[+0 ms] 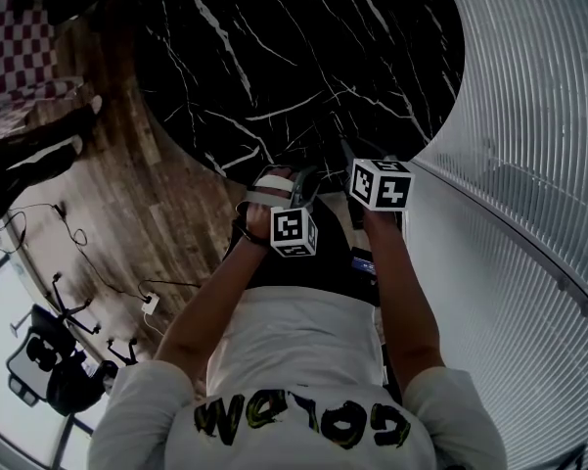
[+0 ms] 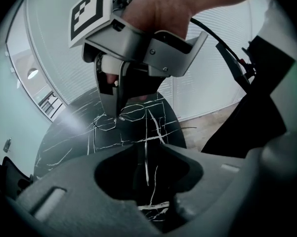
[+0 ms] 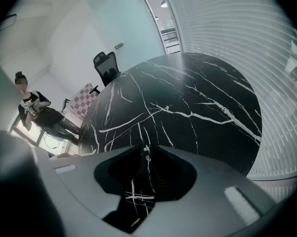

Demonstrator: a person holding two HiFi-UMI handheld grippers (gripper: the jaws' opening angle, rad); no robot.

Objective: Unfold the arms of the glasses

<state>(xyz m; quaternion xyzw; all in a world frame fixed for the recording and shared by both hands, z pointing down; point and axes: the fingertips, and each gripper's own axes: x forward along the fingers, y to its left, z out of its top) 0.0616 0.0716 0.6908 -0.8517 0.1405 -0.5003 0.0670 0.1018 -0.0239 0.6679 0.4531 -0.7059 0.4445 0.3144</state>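
The thin-rimmed glasses (image 2: 134,113) rest low over the black marble table (image 2: 69,142), their two lens outlines faint against it. In the left gripper view my right gripper (image 2: 119,113) reaches down from above, its dark fingers tapering to the frame beside one lens. In the right gripper view a thin dark piece of the glasses with small shiny hinge screws (image 3: 146,152) stands between the right gripper's (image 3: 144,157) jaws, with a slim gap showing. My left gripper (image 2: 146,168) hovers open just short of the glasses, only table between its jaws. In the head view both grippers (image 1: 274,182) (image 1: 346,155) sit together at the table's near edge.
The round table (image 1: 303,57) fills the middle. A white slatted wall (image 1: 528,164) curves on the right, and wood floor (image 1: 147,213) with cables lies on the left. A checkered chair (image 3: 81,97), an office chair (image 3: 106,67) and a standing person (image 3: 33,110) are beyond the table.
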